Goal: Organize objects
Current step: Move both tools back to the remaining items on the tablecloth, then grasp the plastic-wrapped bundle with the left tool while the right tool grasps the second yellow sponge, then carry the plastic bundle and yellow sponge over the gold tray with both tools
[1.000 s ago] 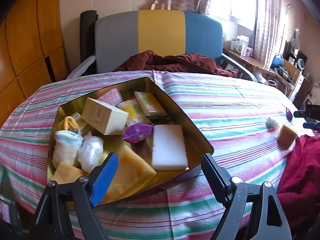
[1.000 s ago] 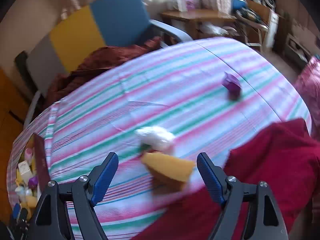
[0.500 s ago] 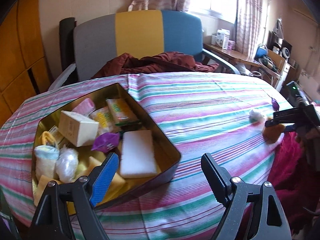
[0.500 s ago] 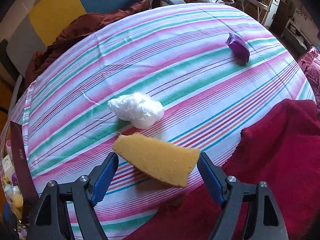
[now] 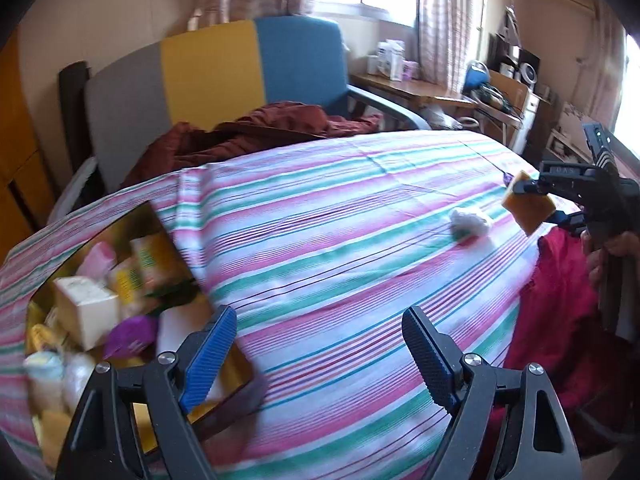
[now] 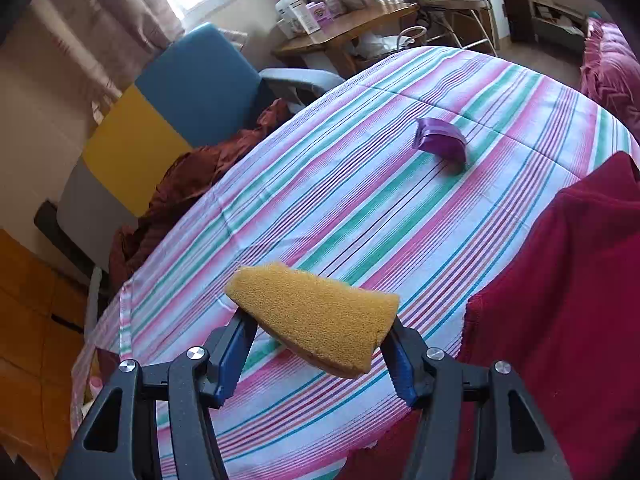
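Right gripper (image 6: 316,354) has the yellow sponge wedge (image 6: 316,312) between its blue pads, jaws closing on it, and the sponge looks lifted clear of the striped tablecloth (image 6: 360,184). Left gripper (image 5: 316,348) hangs wide and empty above the cloth, just beside the gold tin (image 5: 236,394). That tin already holds plenty: a white box (image 5: 86,310), a purple packet (image 5: 130,336), soaps and wrapped bits. Left out on the cloth are a white plastic wad (image 5: 470,220) and another purple packet (image 6: 442,144), so I judge the sorting well along, with those two and the sponge left.
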`<move>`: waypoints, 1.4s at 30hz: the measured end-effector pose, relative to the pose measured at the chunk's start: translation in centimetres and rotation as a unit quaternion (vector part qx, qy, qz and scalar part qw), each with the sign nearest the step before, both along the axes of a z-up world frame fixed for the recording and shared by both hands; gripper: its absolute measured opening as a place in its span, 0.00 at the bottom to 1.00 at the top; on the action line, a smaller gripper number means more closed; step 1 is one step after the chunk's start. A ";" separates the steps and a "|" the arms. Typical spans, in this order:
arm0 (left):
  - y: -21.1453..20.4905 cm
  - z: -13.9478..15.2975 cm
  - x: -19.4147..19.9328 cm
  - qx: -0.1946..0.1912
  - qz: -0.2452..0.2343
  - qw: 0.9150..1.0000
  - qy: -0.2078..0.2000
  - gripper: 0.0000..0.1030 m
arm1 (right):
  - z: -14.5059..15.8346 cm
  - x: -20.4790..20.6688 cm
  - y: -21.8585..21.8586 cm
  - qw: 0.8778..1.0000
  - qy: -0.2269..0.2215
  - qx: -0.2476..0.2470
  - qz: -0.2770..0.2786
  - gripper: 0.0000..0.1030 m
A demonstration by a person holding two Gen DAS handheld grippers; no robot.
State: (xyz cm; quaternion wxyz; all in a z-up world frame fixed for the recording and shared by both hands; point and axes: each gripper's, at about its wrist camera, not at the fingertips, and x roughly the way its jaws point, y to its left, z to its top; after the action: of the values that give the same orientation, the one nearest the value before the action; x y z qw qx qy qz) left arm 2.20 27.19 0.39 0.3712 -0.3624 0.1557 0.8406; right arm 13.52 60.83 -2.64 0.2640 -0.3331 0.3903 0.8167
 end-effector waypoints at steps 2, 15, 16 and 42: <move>1.8 -0.1 0.1 -0.001 -0.014 1.000 -0.004 0.83 | 0.3 -0.1 0.1 1.000 0.003 0.004 -0.003 0.59; 14.2 -1.6 1.6 -0.017 -0.131 0.991 0.001 0.83 | 1.2 1.3 2.3 0.997 0.051 0.019 -0.047 0.59; 15.3 -1.8 1.6 -0.019 -0.140 0.990 0.000 0.83 | 1.2 1.3 2.4 0.997 0.052 0.019 -0.047 0.59; 26.1 -7.7 -0.7 -0.037 -0.187 0.979 -0.069 0.55 | -0.2 0.5 3.5 0.998 0.026 -0.001 -0.049 0.60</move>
State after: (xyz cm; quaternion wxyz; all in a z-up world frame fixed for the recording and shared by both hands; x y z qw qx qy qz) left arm 1.48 53.32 -7.32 0.5181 -0.3978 0.2256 0.7228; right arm 14.06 64.38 -2.81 0.2927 -0.2927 0.4135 0.8109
